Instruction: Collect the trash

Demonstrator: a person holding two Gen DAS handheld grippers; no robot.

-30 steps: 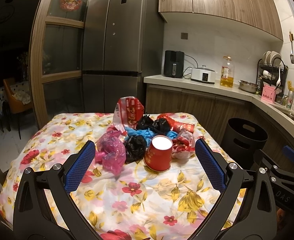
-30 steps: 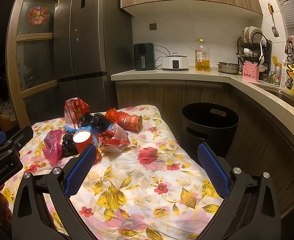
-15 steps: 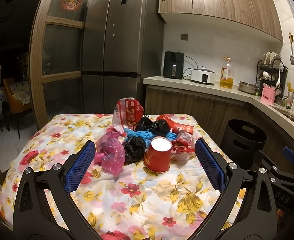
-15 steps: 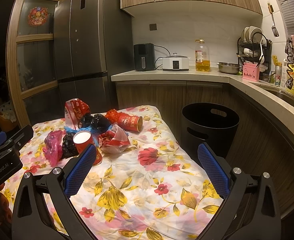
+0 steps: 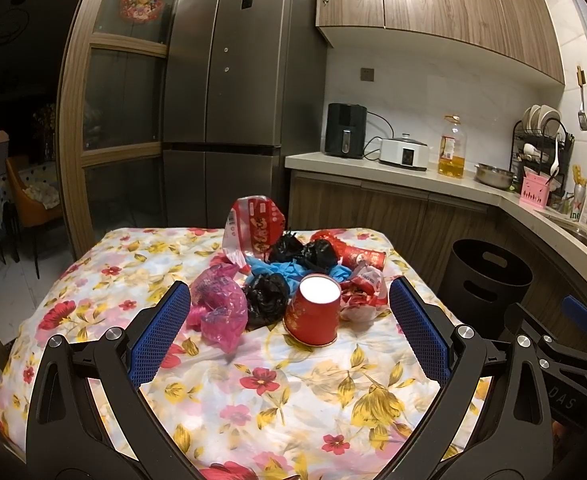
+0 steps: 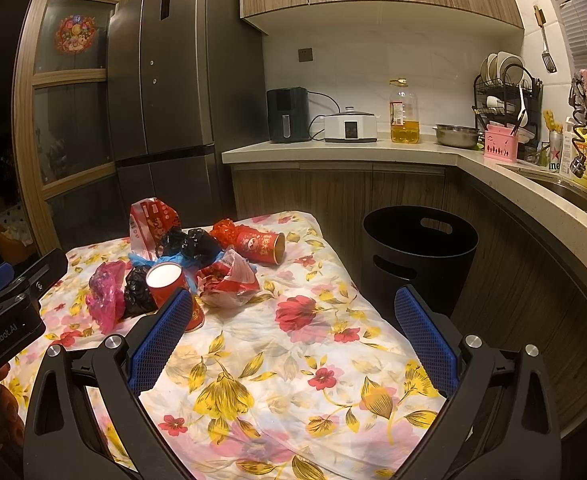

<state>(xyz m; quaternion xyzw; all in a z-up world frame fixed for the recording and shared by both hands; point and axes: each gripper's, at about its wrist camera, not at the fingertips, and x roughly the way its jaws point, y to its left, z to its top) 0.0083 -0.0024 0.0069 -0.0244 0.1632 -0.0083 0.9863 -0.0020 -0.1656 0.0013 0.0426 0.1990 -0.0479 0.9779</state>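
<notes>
This is a home kitchen. A tall steel fridge stands beside wood-fronted wall cupboards and a pale L-shaped surface carrying an air fryer, a white cooker, a bottle of cooking oil, a metal bowl and a dish rack of plates. A flowered cloth covers the dining surface, a black bin beside it. Through the glazed door, dimly, lies what may be a dining room.

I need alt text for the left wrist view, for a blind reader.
The open left gripper faces a trash pile on a floral tablecloth: an upside-down red paper cup nearest, among crumpled pink, black and blue bags. A black bin stands right.
</notes>
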